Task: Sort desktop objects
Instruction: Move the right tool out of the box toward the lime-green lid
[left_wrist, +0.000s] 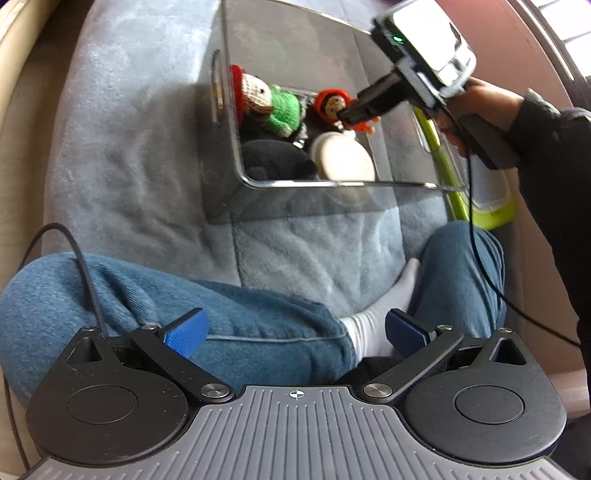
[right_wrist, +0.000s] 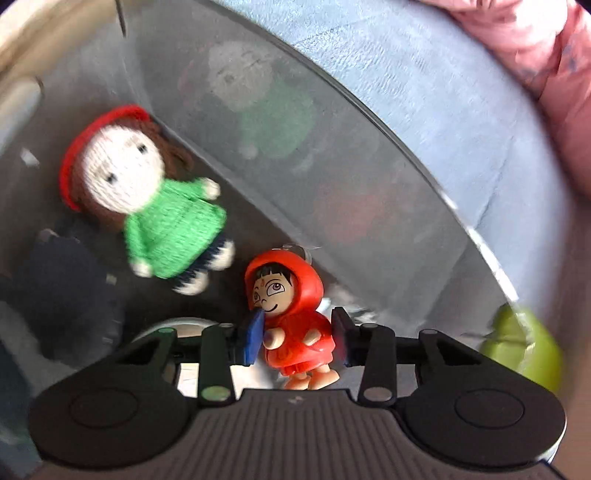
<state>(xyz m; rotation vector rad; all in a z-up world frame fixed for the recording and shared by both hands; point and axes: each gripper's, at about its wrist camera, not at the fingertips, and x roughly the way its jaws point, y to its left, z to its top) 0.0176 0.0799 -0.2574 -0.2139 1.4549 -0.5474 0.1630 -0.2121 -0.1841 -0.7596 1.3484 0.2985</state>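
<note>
Pale blue plush blanket (left_wrist: 140, 155), perhaps bedding.

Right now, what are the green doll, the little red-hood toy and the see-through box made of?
The green doll looks knitted from yarn: rows of stitches show, soft and matte. The red-hood toy, between the right gripper pads, seems hard plastic, smooth and shiny with a painted face. The box looks like clear plastic, maybe acrylic, glossy with reflections.

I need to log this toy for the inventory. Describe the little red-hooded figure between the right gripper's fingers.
The red-hooded figure looks like glossy moulded plastic: black fringe, painted smiling face, tan hands and feet, a clear loop on the hood. It sits upright between the right gripper fingers, blue pad at its cheek and arm, over the clear box.
</note>
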